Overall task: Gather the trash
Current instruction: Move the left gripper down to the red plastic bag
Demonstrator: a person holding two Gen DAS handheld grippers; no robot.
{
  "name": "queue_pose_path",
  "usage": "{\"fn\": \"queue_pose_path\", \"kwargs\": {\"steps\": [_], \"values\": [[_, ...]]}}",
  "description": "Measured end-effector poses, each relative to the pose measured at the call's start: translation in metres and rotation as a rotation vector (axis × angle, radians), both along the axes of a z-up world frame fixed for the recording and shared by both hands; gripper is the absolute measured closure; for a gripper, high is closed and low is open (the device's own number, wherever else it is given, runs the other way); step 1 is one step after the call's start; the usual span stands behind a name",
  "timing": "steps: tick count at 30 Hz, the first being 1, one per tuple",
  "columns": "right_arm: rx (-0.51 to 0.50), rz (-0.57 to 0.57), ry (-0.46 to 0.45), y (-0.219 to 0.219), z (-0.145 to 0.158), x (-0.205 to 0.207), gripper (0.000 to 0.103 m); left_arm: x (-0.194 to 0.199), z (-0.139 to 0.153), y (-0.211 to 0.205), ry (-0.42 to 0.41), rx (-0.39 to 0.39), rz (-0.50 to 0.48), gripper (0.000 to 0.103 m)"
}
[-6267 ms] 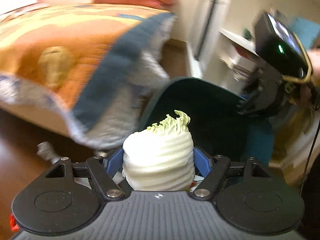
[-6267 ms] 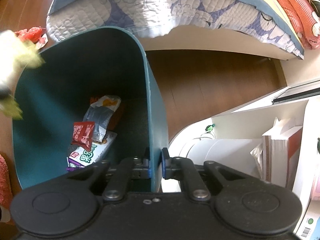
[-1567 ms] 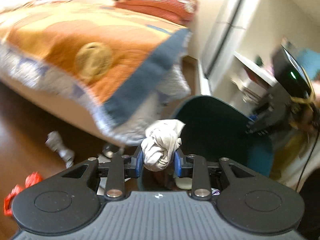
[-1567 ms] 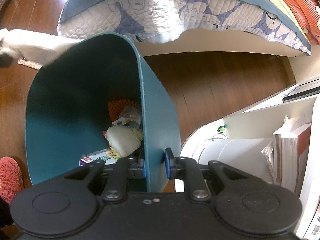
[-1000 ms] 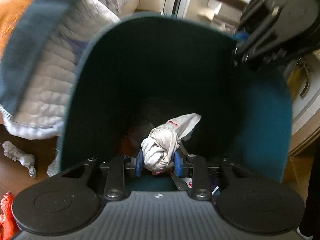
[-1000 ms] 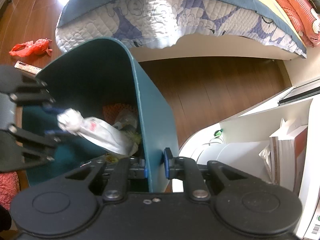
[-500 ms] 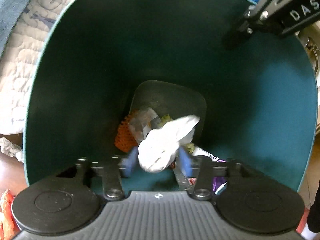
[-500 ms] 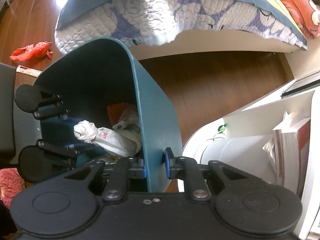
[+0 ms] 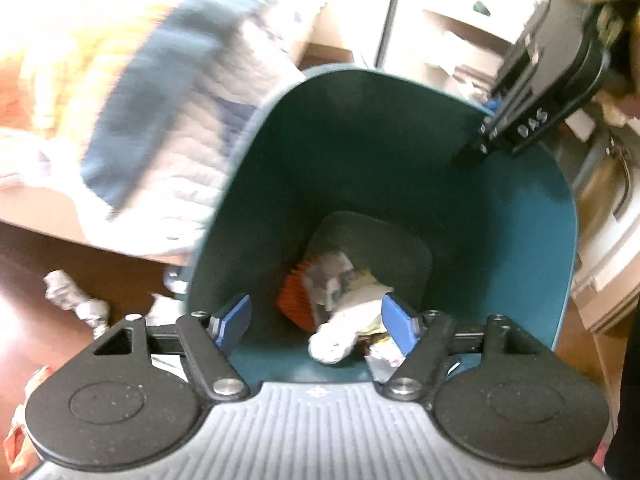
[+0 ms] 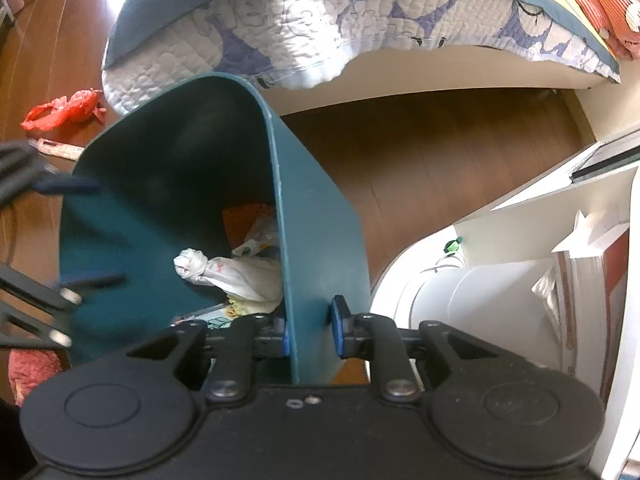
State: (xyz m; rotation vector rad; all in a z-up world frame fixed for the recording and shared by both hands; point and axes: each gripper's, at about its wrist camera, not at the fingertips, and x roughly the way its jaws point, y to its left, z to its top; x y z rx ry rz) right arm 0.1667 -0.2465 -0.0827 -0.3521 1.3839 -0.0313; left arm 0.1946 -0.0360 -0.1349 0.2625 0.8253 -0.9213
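Note:
The teal trash bin (image 9: 400, 152) stands tilted on the wood floor beside the bed. My right gripper (image 10: 310, 336) is shut on the bin's near wall (image 10: 320, 240), one pad inside and one outside; it also shows in the left wrist view, as the right gripper (image 9: 488, 128) at the far rim. My left gripper (image 9: 316, 320) hovers over the bin mouth with its jaws opening and nothing between the pads. A white knotted bag (image 9: 344, 328) lies at the bottom, seen as the white bag (image 10: 224, 272) from the right. Under it are an orange net (image 9: 294, 300) and wrappers.
Crumpled paper (image 9: 72, 300) lies on the floor left of the bin. A red plastic bag (image 10: 64, 110) and a flat strip (image 10: 56, 148) lie further off. The quilt (image 10: 320, 20) overhangs the bin. A white shelf with books (image 10: 580, 260) stands to the right.
My left gripper let the white knotted bag go and it dropped into the bin. The jaws spread wide and the gripper drew back from inside the bin. The right gripper kept its hold.

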Motion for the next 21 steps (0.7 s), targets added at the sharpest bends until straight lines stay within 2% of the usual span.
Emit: {"fn": "queue_pose_path", "kwargs": {"steps": [3,7,11,13,16,21], "values": [[-0.007,0.006,0.009,-0.001,0.0,0.003,0.086,0.001,0.011,0.024,-0.018,-0.02,0.072,0.031],[-0.008,0.002,0.037,-0.008,-0.002,0.005,0.086,0.004,0.015,0.058,-0.072,-0.002,0.21,0.024],[-0.011,0.006,0.083,-0.009,-0.01,0.003,0.085,0.016,0.01,0.092,-0.064,-0.003,0.351,0.023],[-0.014,0.012,0.099,-0.008,-0.016,0.002,0.084,0.023,0.003,0.109,-0.054,0.005,0.415,0.02],[-0.006,0.027,0.119,-0.004,-0.022,-0.001,0.081,0.034,-0.015,0.13,-0.034,0.038,0.502,0.02],[-0.039,0.033,0.135,-0.003,-0.03,-0.002,0.081,0.052,-0.055,0.159,-0.006,0.113,0.637,0.02]]}}
